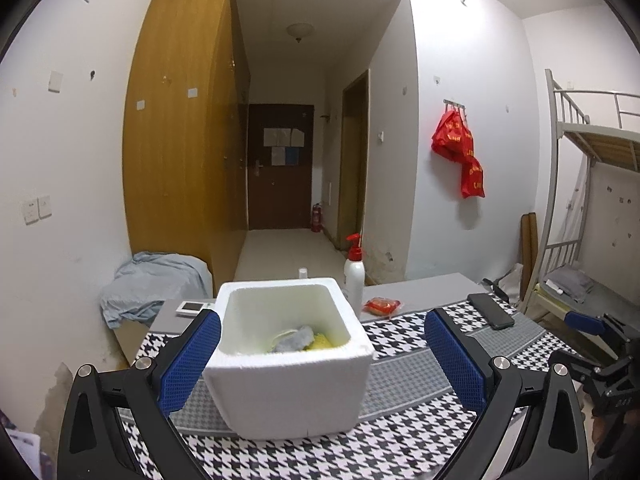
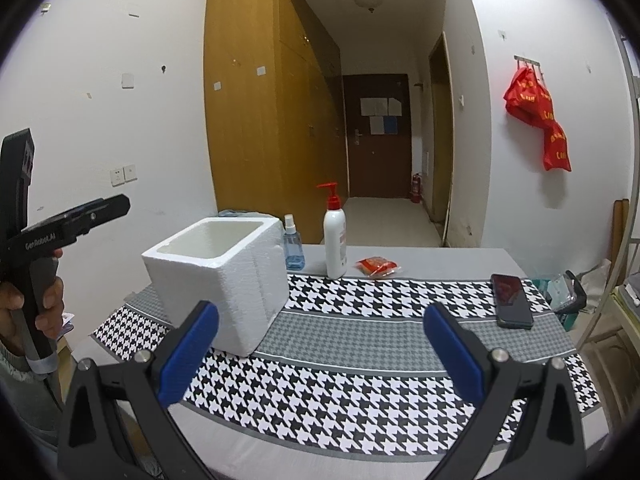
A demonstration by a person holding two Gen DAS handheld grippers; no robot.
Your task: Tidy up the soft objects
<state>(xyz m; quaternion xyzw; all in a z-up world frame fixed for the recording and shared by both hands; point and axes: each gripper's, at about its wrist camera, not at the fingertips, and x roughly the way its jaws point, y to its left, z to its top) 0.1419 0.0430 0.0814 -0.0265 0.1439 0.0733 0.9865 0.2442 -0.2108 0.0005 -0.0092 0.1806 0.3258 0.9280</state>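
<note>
The white foam box [image 1: 288, 356] is sitting on the houndstooth cloth [image 2: 360, 384] covering the worktop, and it is already holding soft things: a grey-blue cloth [image 1: 295, 339] and something yellow [image 1: 320, 342] are lying at its bottom, so the sorting is looking largely done. No other soft item is showing loose on the worktop; what is remaining there is a pump bottle [image 2: 335, 240], a small spray bottle [image 2: 293, 246], a red packet [image 2: 377, 266] and a phone [image 2: 511, 300], none of them clearly soft. The left gripper [image 1: 322, 354] is hovering with its jaws spread wide either side of the box, holding nothing. The right gripper [image 2: 320, 354] is hanging over the cloth beside the box, jaws equally wide and empty. The box's near wall is hiding much of its contents, so how many items are lying inside is hard to judge, and the right-wrist view is showing only its inner walls.
</note>
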